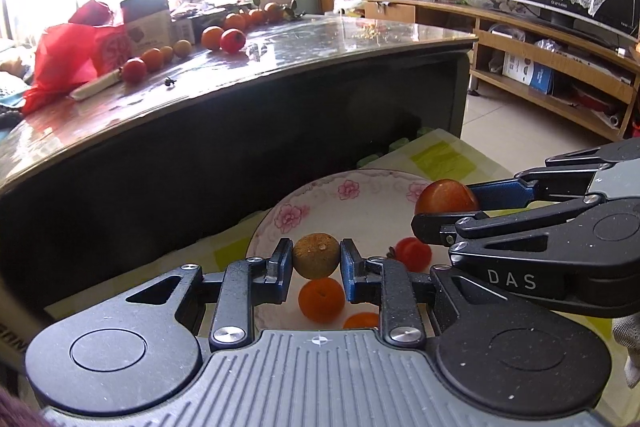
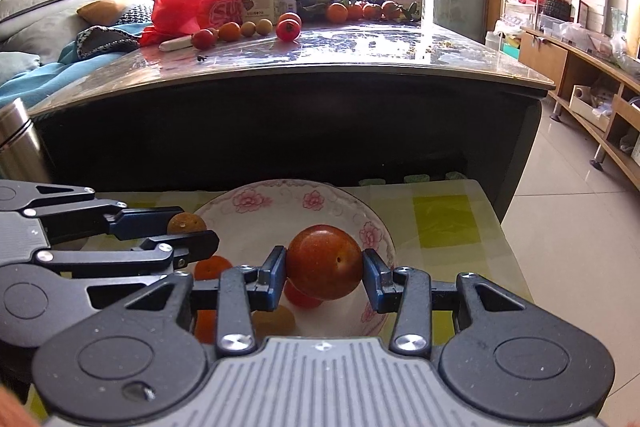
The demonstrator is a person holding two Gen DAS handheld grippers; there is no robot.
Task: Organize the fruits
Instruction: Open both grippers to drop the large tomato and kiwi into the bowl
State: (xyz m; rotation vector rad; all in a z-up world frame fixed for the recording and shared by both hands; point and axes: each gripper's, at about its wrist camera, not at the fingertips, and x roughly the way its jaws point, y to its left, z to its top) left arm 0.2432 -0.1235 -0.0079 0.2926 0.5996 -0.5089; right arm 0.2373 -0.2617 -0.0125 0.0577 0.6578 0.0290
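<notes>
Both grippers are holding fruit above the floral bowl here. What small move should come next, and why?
Probably lower and open: the left gripper holds a brownish fruit and the right gripper a red fruit, both above the bowl, which already holds fruit.

Right gripper (image 2: 325, 273) fingers (image 2: 273, 277) clamp red fruit (image 2: 325, 262) above floral bowl (image 2: 256, 203); left gripper (image 2: 192, 227) pinches brown fruit (image 2: 186, 223).
</notes>
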